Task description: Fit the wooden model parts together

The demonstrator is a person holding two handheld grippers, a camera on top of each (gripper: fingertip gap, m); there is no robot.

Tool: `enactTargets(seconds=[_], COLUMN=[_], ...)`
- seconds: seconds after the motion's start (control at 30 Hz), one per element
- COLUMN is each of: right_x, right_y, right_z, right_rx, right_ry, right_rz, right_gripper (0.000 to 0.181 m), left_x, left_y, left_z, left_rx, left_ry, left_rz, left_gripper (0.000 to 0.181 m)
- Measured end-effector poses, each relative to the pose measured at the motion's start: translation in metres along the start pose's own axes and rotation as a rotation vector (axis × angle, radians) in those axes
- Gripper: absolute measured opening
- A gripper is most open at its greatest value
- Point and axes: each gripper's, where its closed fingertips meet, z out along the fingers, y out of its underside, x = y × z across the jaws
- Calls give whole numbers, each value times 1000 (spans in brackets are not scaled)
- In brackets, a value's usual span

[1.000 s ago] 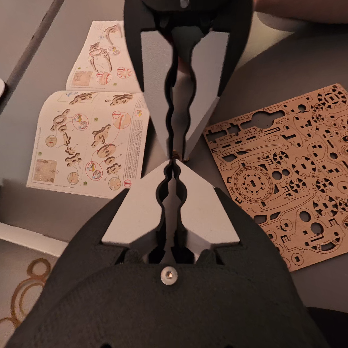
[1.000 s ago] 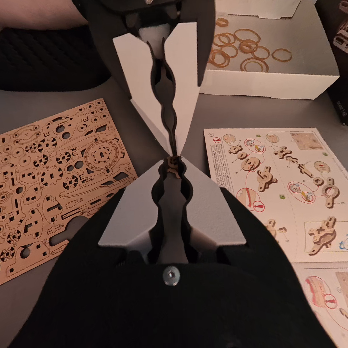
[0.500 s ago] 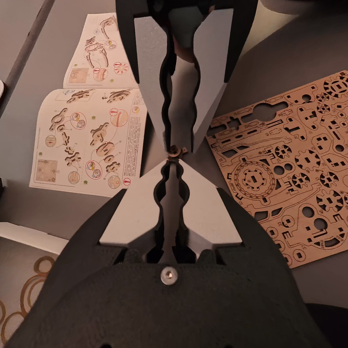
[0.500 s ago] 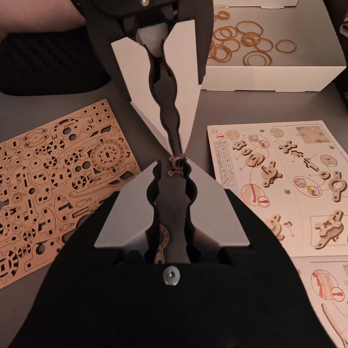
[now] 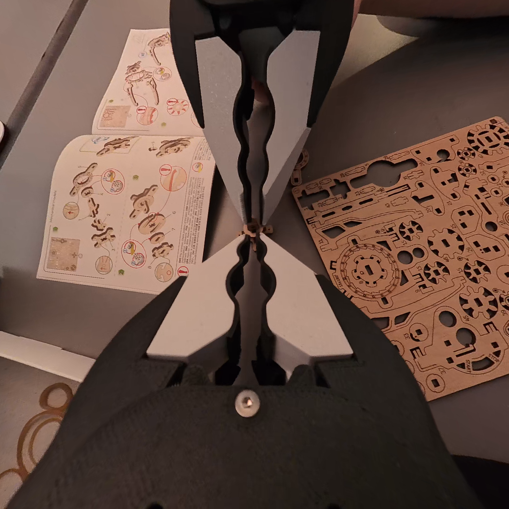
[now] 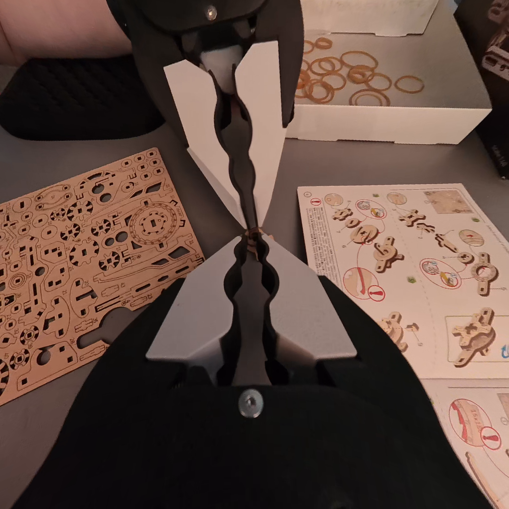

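wooden model parts [image 5: 253,232] pinched between left claw [image 5: 251,243] and right claw [image 6: 251,240], meeting tip to tip.

- a grey table [image 5: 413,91] fills most of both views, its top smooth and matte.
- the light is dim and warm, giving the pale surfaces a reddish cast.
- in the left wrist view a darker grey strip [image 5: 41,63] runs diagonally across the upper left corner of the table.
- in the right wrist view a black quilted cushion [image 6: 68,99] lies at the far left edge of the table.
- a dark box [image 6: 495,143] stands at the far right edge, only partly in view.
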Motion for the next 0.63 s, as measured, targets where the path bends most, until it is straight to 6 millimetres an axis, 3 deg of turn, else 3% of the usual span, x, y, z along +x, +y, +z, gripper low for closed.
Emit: enactTargets(seconds=[0.63], right_x=[0], right_y=[0], right_z=[1], right_rx=[21], right_ry=[-28], right_rz=[56], right_gripper=[6], left_x=[-1], left_y=[-1], left_z=[-1], left_rx=[28], left_ry=[13], left_rz=[-17], left_gripper=[0])
